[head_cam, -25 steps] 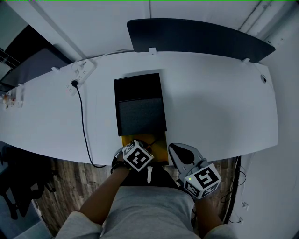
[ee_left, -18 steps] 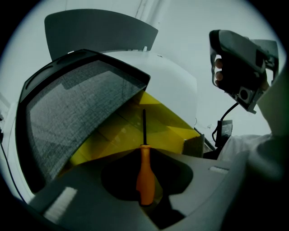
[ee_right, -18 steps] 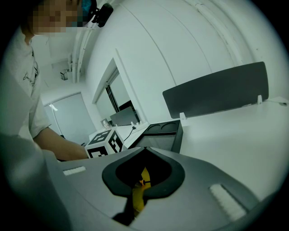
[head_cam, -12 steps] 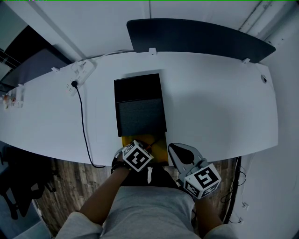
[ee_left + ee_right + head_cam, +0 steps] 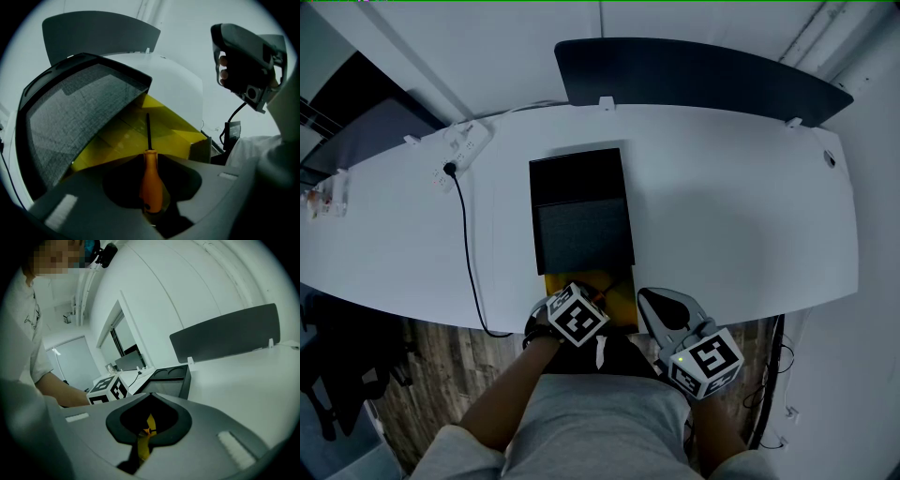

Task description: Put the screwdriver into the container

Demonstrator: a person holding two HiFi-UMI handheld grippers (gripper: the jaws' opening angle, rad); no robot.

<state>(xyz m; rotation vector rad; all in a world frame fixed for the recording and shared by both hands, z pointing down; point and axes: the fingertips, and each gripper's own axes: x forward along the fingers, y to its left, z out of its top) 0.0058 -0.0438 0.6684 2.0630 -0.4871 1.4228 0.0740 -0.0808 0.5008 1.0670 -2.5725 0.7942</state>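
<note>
An orange-handled screwdriver (image 5: 151, 183) lies between the jaws of my left gripper (image 5: 150, 161), its dark shaft pointing into the yellow tray (image 5: 122, 140). The tray sticks out from under the black container (image 5: 581, 211) with a mesh lid (image 5: 79, 108). The left jaws have just been opening, with dark gaps showing on both sides of the handle. In the head view the left gripper (image 5: 575, 314) hangs over the yellow tray (image 5: 614, 286) at the table's near edge. My right gripper (image 5: 661, 309) hovers just right of the tray, its jaws together and empty.
The white table (image 5: 741, 216) carries a power strip (image 5: 461, 150) with a black cable (image 5: 469, 253) running off the front edge. A dark panel (image 5: 694, 75) stands along the back. Wood floor (image 5: 422, 375) shows below, beside the person's arms.
</note>
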